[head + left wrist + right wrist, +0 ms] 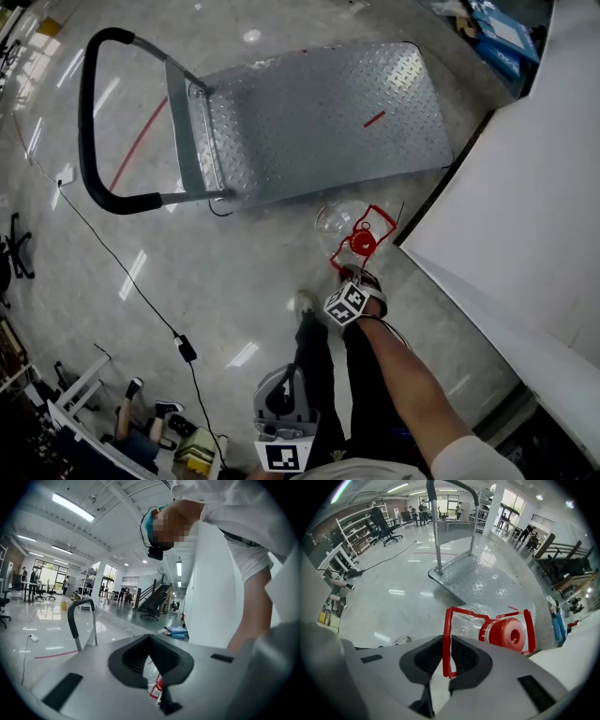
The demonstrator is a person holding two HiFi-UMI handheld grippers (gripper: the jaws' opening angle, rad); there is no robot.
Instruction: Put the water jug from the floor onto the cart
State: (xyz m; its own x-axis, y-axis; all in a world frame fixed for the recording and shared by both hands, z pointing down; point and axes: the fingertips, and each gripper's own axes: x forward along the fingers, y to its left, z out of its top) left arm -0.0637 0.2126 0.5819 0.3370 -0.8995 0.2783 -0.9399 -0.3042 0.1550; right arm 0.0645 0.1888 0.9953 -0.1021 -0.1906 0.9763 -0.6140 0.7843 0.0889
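Note:
The water jug [334, 221] is clear plastic with a red cap [509, 634] and a red wire-like handle [446, 634]. It lies on the glossy floor just in front of the cart [319, 122], a diamond-plate platform with a black loop handle [89, 122] at its left end. My right gripper [354, 275] points steeply down at the jug, its pads pinching one bar of the red handle [361, 220]. My left gripper [284, 375] hangs lower in the head view, by my legs, with its tips together and nothing held. The jug's base is hidden behind its neck in the right gripper view.
A white panel [525, 206] runs along the right, close to the jug. A black cable with a plug [187, 350] crosses the floor at left, beside a red floor line [141, 141]. Blue boxes [502, 33] lie beyond the cart. My shoe [305, 302] stands near the jug.

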